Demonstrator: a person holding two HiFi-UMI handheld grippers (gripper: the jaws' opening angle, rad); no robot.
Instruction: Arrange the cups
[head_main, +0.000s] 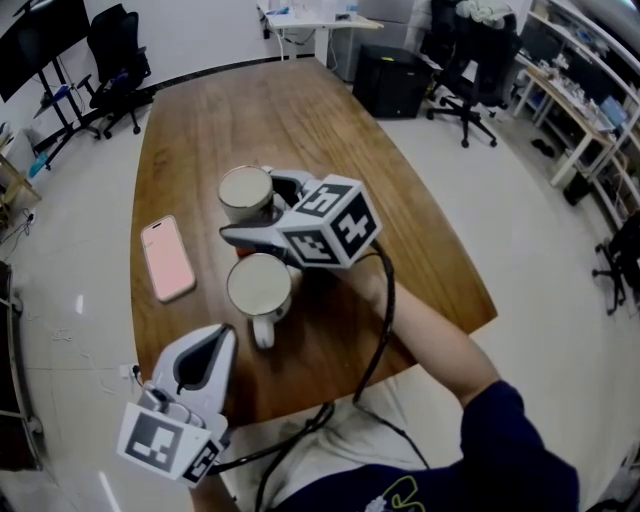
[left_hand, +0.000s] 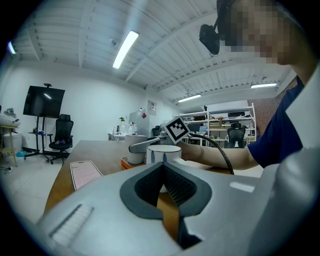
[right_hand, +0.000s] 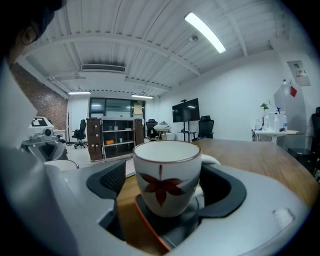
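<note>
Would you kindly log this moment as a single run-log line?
right gripper: jaws open around leaf cup on coaster | left gripper: shut, empty | second cup: on table

2 grey hand-held grippers (head_main: 222, 340) (head_main: 250, 205), marker cubes (head_main: 330, 222), black cable (head_main: 385, 300), navy sleeve (head_main: 510, 440).

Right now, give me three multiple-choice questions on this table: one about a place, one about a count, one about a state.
1. In the head view, where on the brown wooden table does the pink smartphone lie?
A. left of the cups
B. right of them
C. between them
2. How many white ceramic cups stand there?
A. one
B. two
C. four
3. The right hand-held gripper is:
A. shut and empty
B. open around the red-leaf white cup
C. lying on the phone

Answers:
1 A: the phone lies furthest left.
2 B: the red-leaf cup and the nearer white cup.
3 B: a gap shows between pad and cup.
</note>
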